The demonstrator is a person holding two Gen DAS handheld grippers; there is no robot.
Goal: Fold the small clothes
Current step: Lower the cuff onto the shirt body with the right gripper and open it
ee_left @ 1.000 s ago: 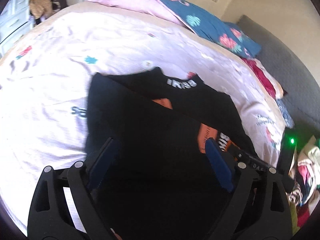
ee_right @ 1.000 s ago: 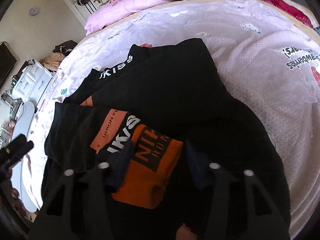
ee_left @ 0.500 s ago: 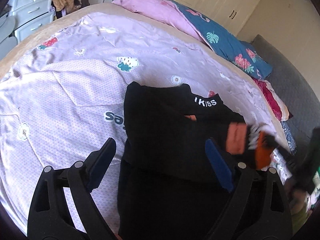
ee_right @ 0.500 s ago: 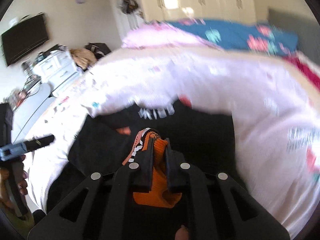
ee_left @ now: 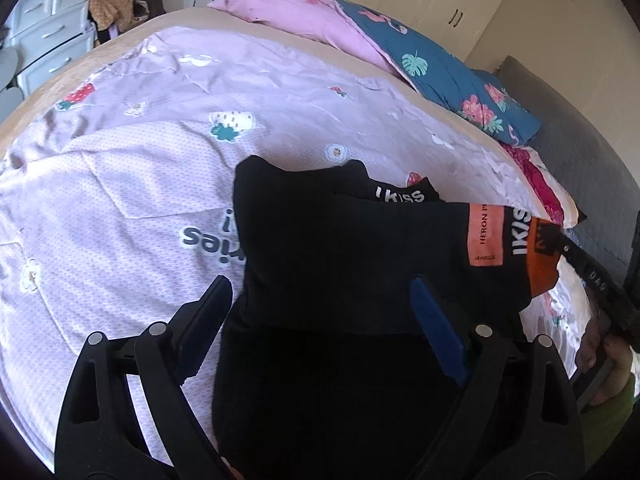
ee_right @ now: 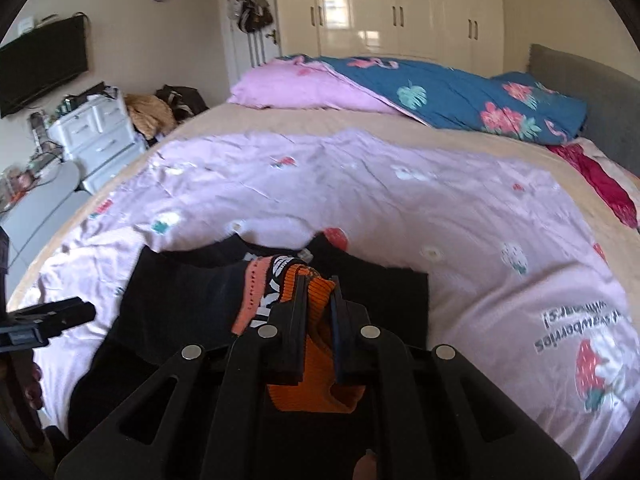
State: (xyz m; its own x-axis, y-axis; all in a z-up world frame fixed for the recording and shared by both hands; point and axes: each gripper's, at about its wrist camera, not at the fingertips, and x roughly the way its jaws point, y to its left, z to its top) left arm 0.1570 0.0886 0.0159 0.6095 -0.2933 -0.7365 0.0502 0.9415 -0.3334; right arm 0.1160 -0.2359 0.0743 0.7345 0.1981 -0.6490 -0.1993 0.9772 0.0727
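Note:
A black sweatshirt [ee_left: 340,240] with white "IKISS" lettering lies on the lilac strawberry-print sheet [ee_left: 140,160]. My right gripper [ee_right: 318,285] is shut on its orange ribbed cuff [ee_right: 316,384] and holds the sleeve end up off the bed. In the left wrist view that cuff [ee_left: 540,264] and an orange label patch [ee_left: 485,236] hang at the right, with the right gripper [ee_left: 592,280] behind them. My left gripper [ee_left: 320,312] stands open over the near part of the garment, its blue pads [ee_left: 436,320] touching nothing. The left gripper [ee_right: 44,320] also shows at the left edge of the right wrist view.
A pink pillow [ee_right: 304,88] and a blue floral duvet [ee_right: 460,92] lie at the far end of the bed, with red cloth [ee_right: 604,180] by the grey headboard [ee_right: 580,80]. White drawers [ee_right: 96,132] and a wall TV [ee_right: 40,68] stand to the left, with wardrobes [ee_right: 400,8] behind.
My right gripper has closed on the orange cuff and lifted it, drawing the sleeve up. The left gripper has stayed open and has hardly moved.

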